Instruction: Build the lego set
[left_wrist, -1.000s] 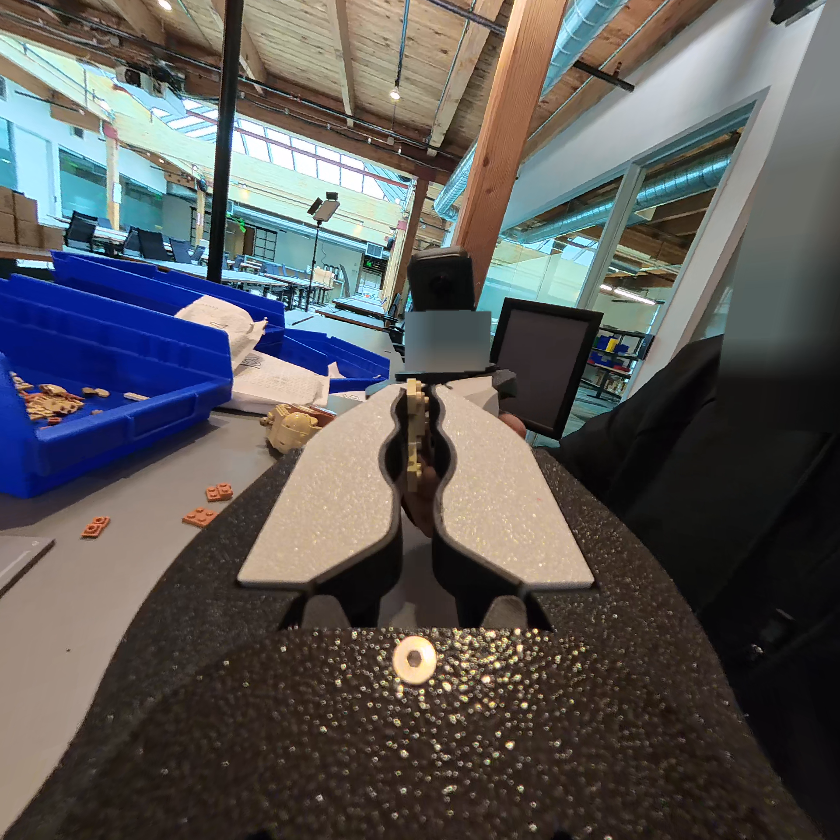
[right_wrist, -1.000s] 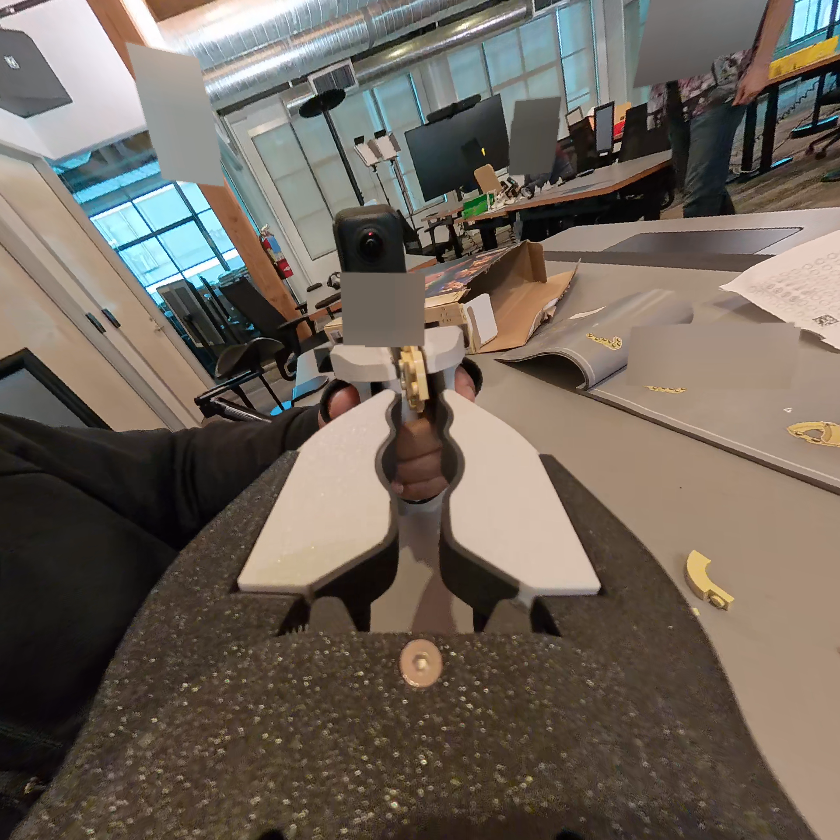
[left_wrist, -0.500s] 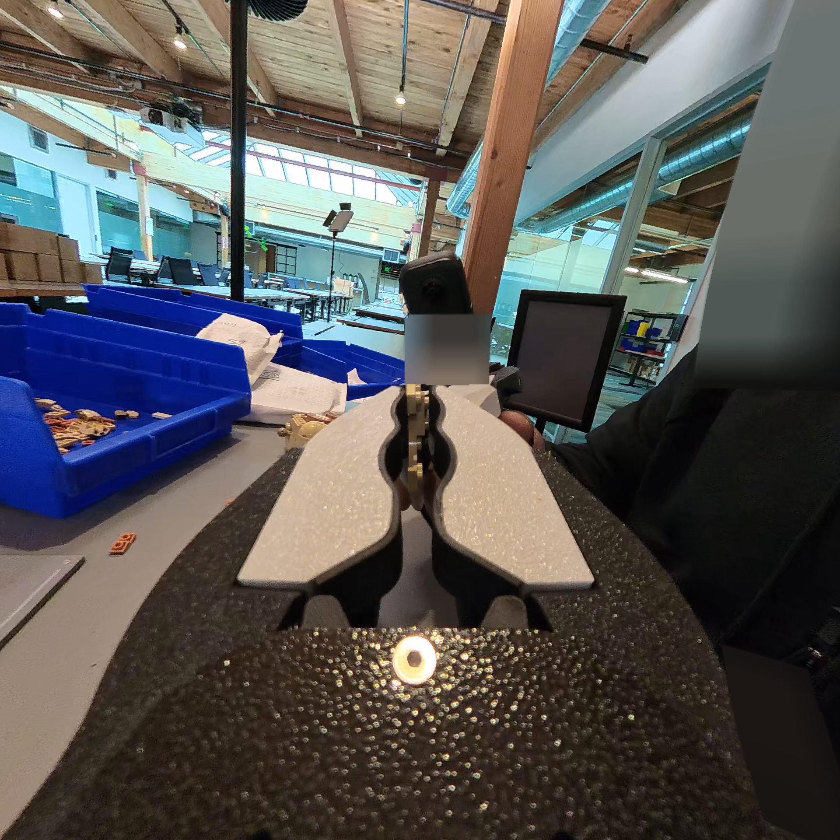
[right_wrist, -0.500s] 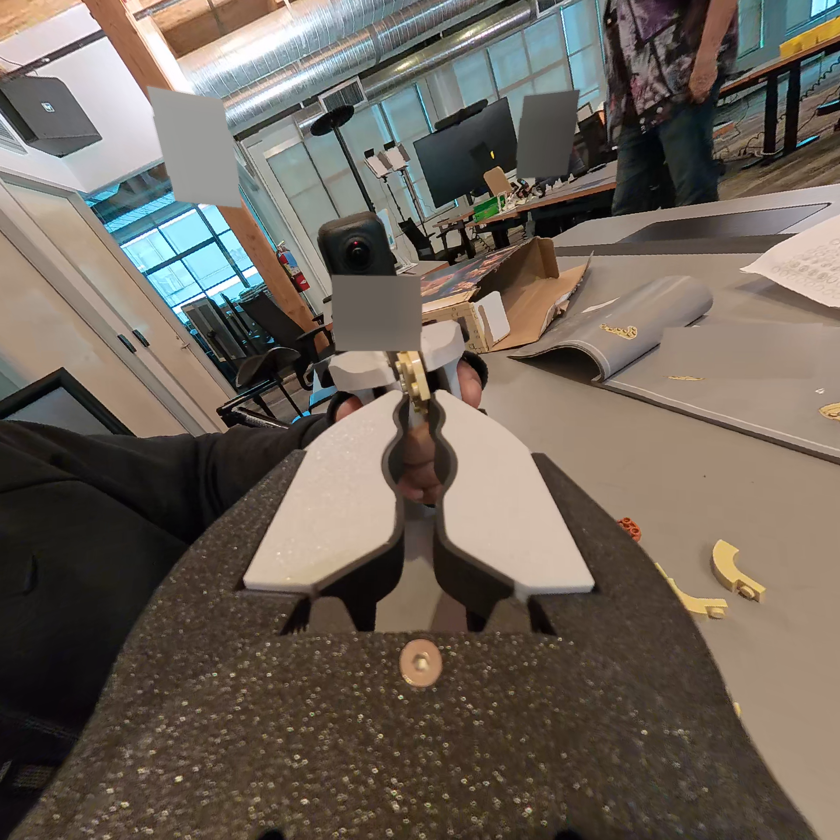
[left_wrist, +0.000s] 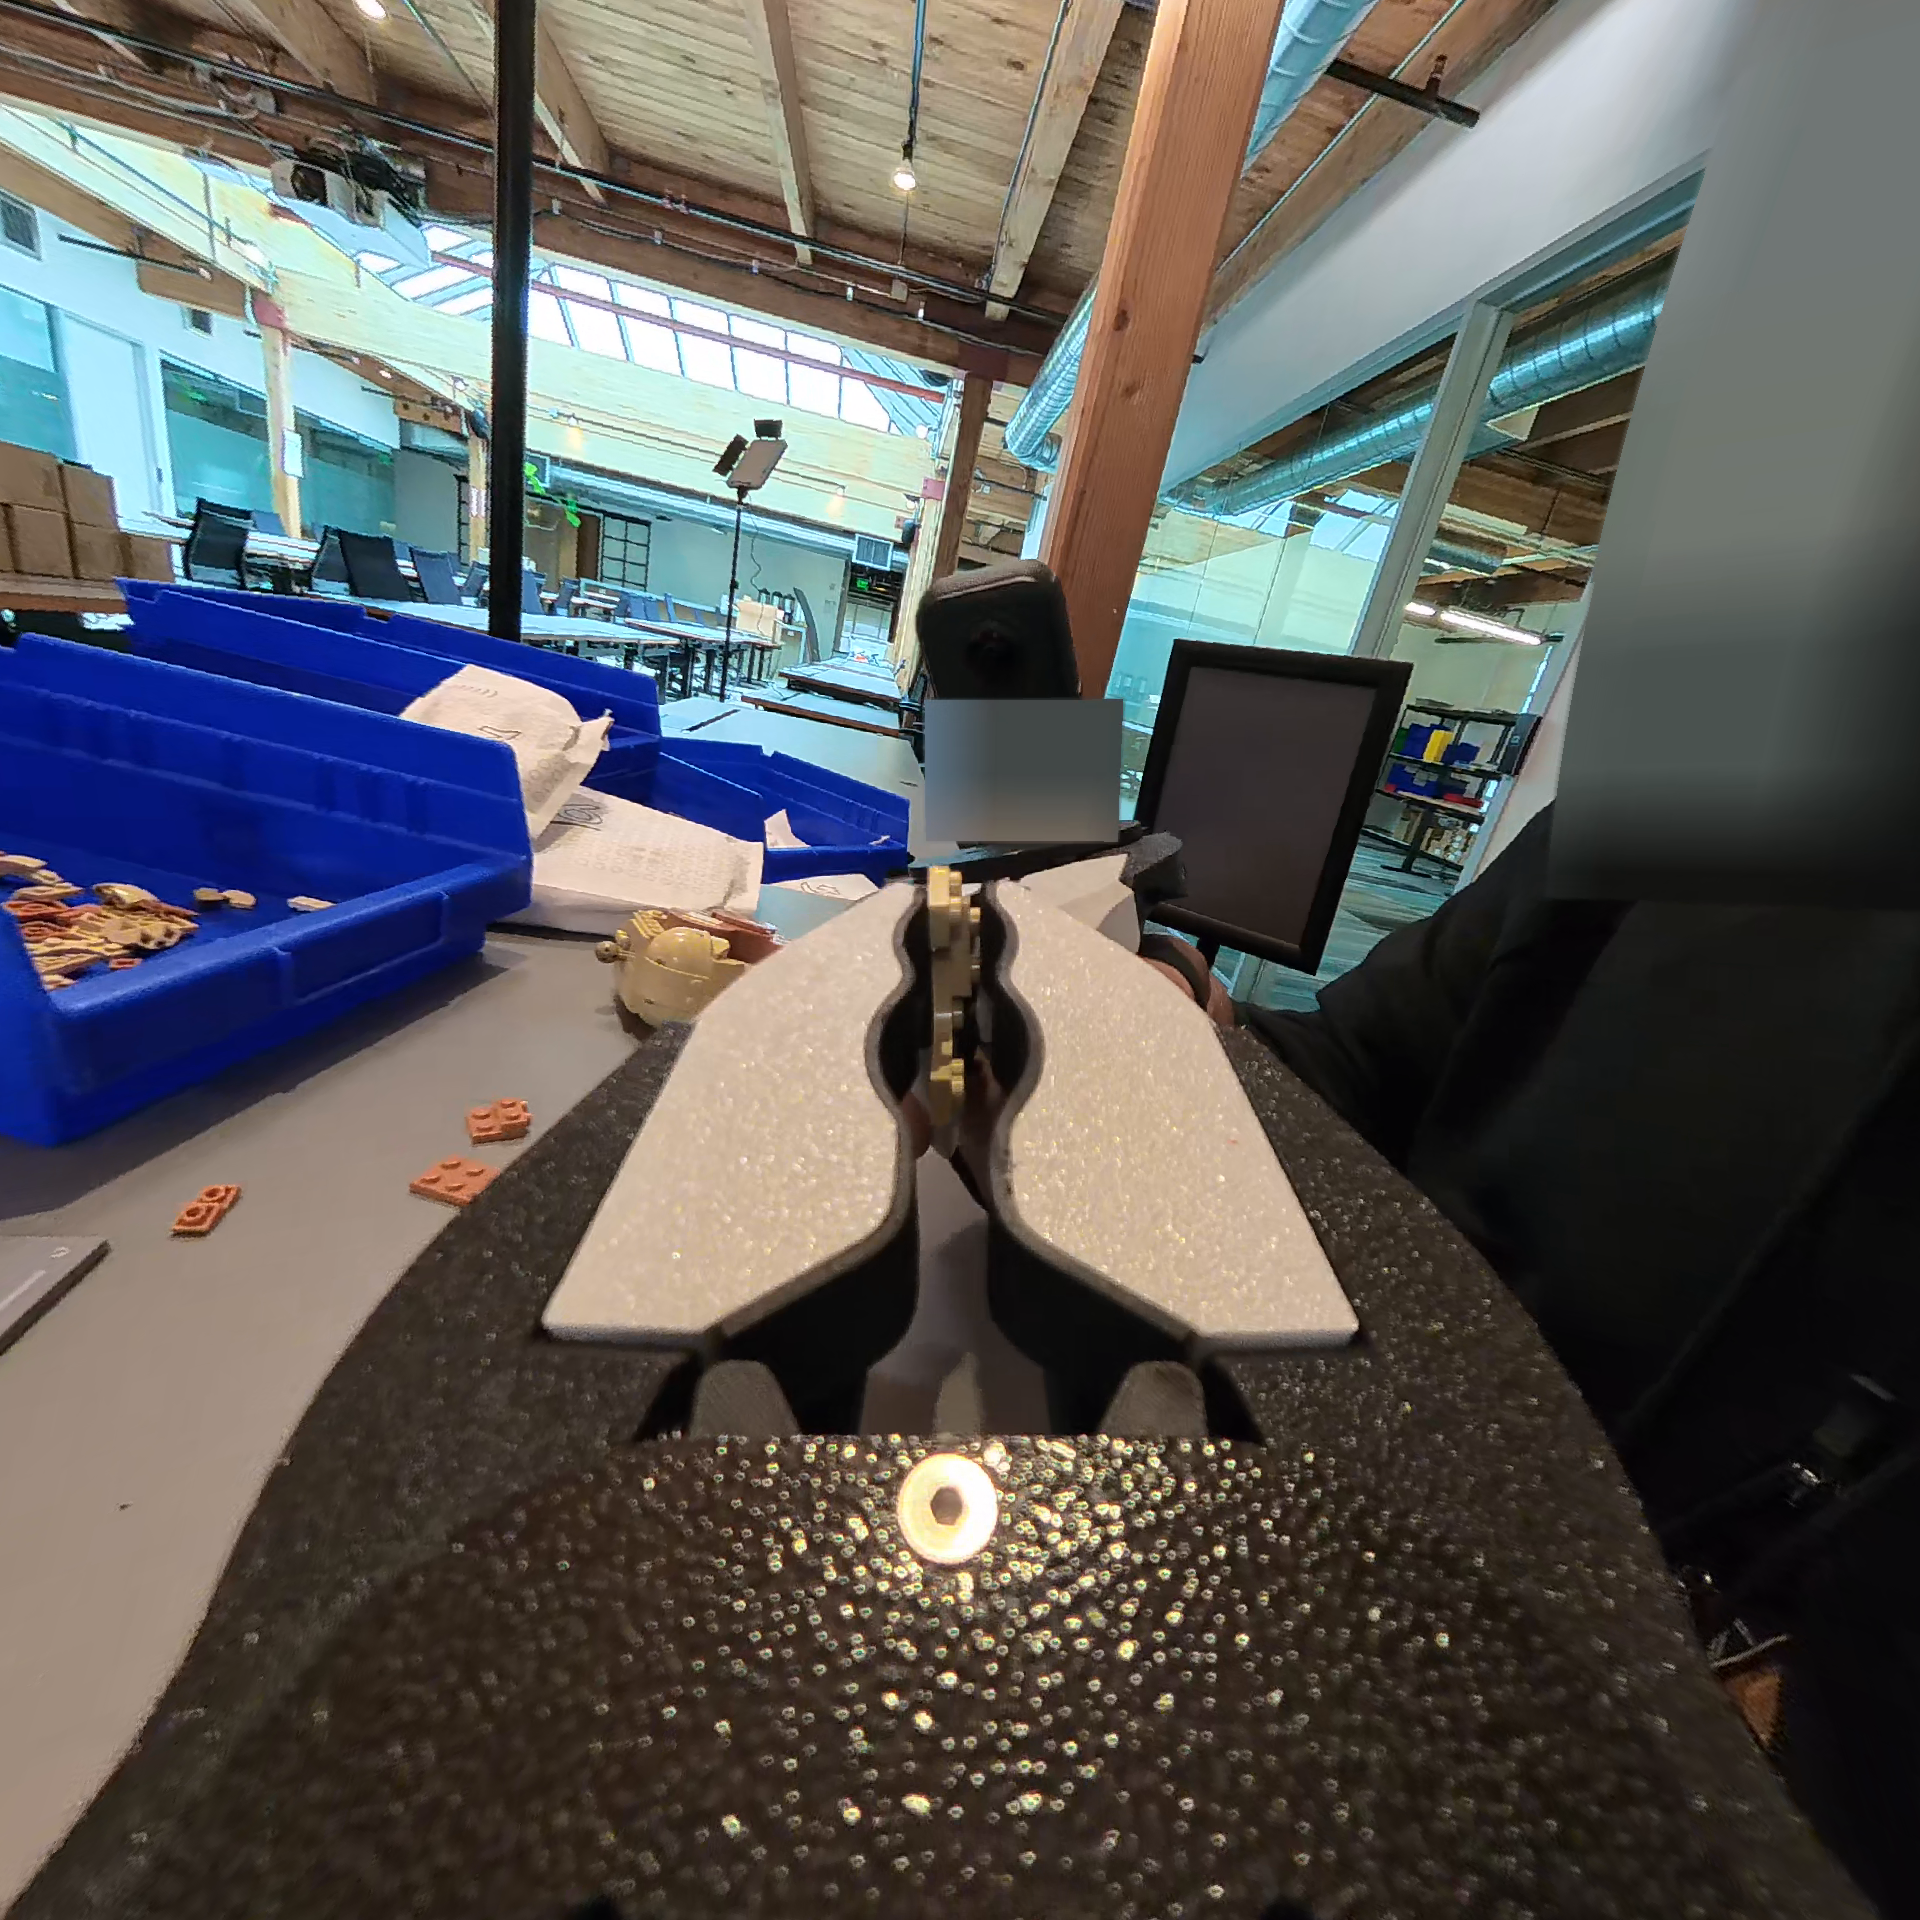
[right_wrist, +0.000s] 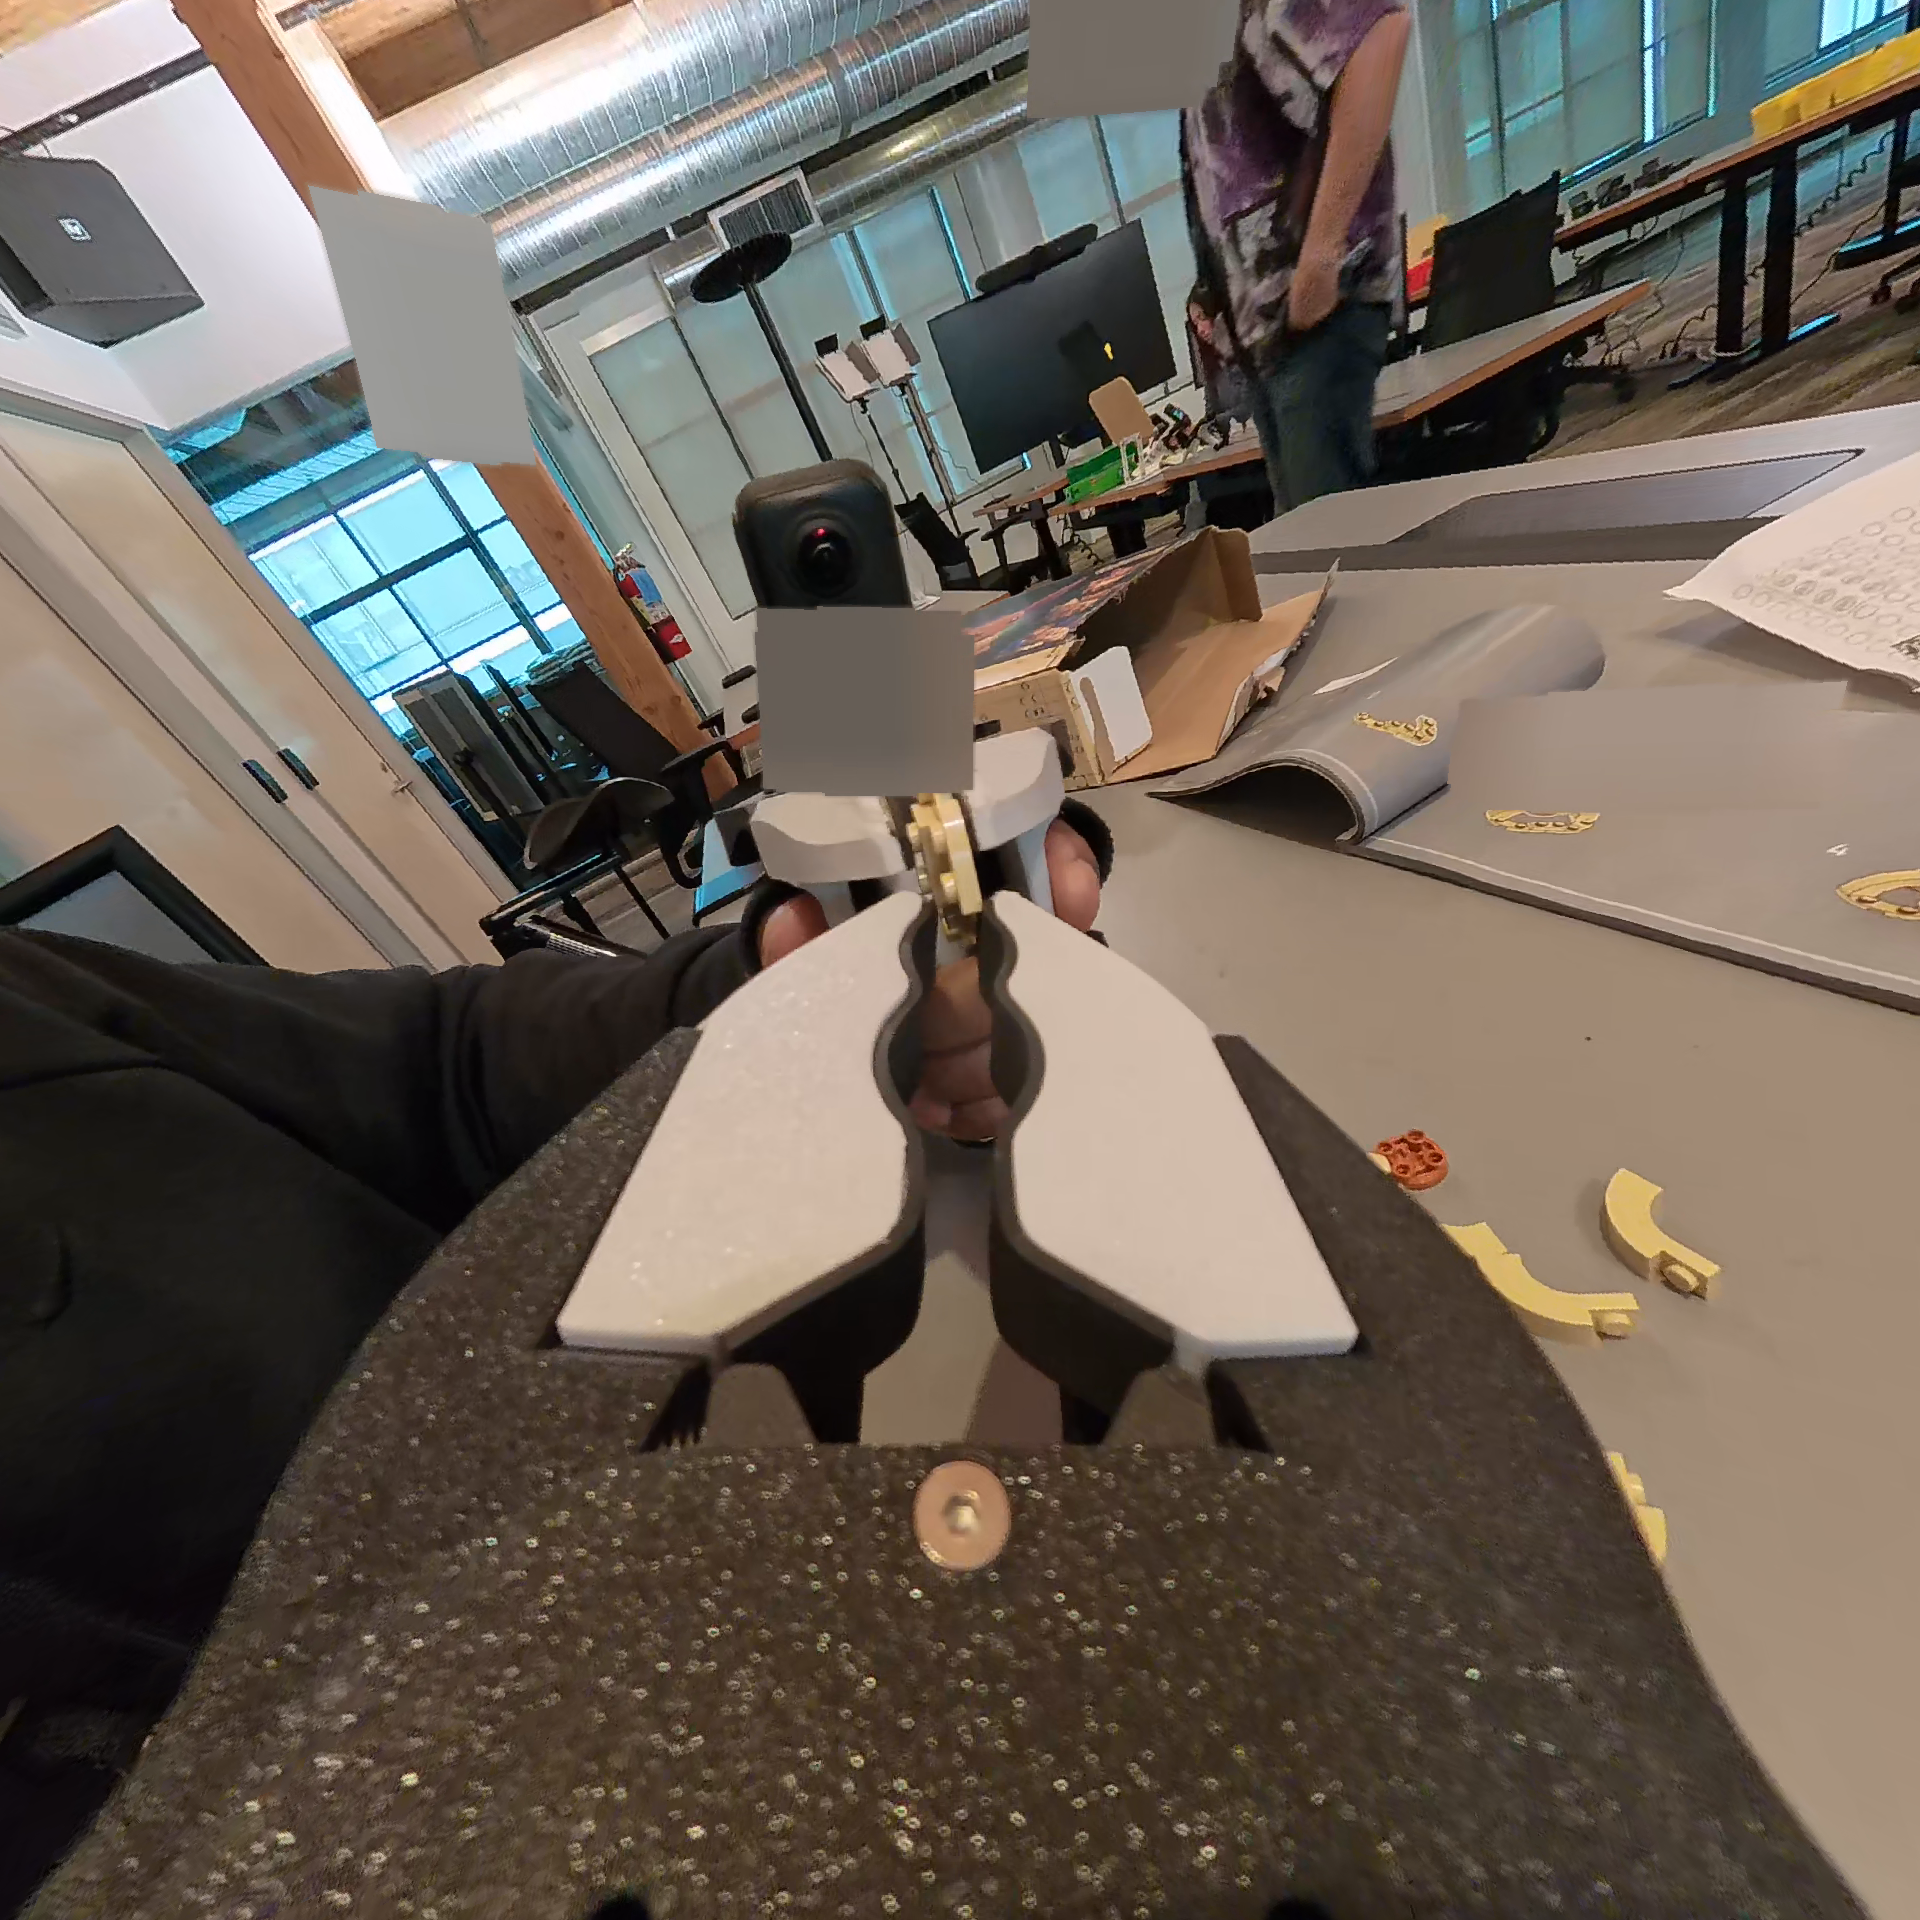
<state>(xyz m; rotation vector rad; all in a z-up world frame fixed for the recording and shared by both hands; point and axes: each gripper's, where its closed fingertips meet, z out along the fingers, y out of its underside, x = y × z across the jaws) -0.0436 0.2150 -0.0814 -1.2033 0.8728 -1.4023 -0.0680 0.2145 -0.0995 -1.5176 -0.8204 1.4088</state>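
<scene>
My two grippers face each other above the grey table (right_wrist: 1455, 1039). My left gripper (left_wrist: 951, 896) is shut on a tan lego plate assembly (left_wrist: 948, 987), seen edge-on between its white fingers. My right gripper (right_wrist: 951, 920) is shut at its tips on the near end of the same tan assembly (right_wrist: 940, 857). The left gripper's white fingers (right_wrist: 831, 831) show just beyond it. The right gripper's fingers (left_wrist: 1091, 899) show behind the left tips. A hand and a dark sleeve (right_wrist: 364, 1039) hold the far gripper.
Blue bins (left_wrist: 260, 935) with small tan and brown pieces stand at the left. Beside them are a round tan lego body (left_wrist: 675, 961) and reddish plates (left_wrist: 452, 1179). Tan arch pieces (right_wrist: 1652, 1236), a reddish round piece (right_wrist: 1411, 1156), an open booklet (right_wrist: 1558, 790) and a cardboard box (right_wrist: 1143, 644) lie to the right. Both grippers' tips are close together, under 4 cm apart.
The right gripper's fingers have closed from slightly apart onto the tan assembly. Both grippers have shifted a little while they hold it between them.
</scene>
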